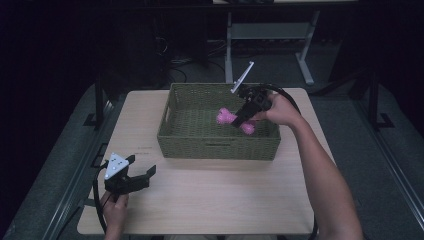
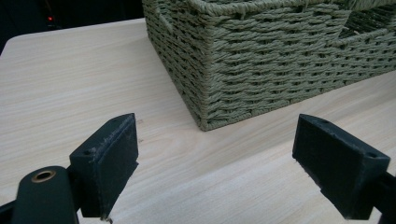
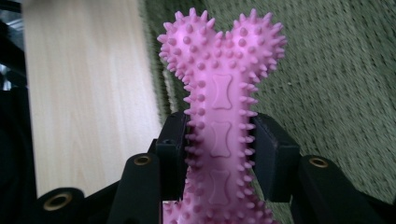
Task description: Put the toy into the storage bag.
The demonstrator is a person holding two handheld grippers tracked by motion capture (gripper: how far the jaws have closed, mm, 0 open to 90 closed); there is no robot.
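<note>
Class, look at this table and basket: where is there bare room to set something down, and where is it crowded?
Bare table lies between the basket front wall and the near edge, right of the open left gripper, plus a strip left of the basket. Inside the basket, the left half is free; its right half is crowded by the right gripper clamping the pink bone toy.

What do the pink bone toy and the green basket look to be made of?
Bone toy: probably soft rubber or plastic, matte pink, moulded with nubs and small bone-shaped reliefs. Basket: woven cord or paper rope, likely; olive green, matte, with twisted strands showing in the walls.
</note>
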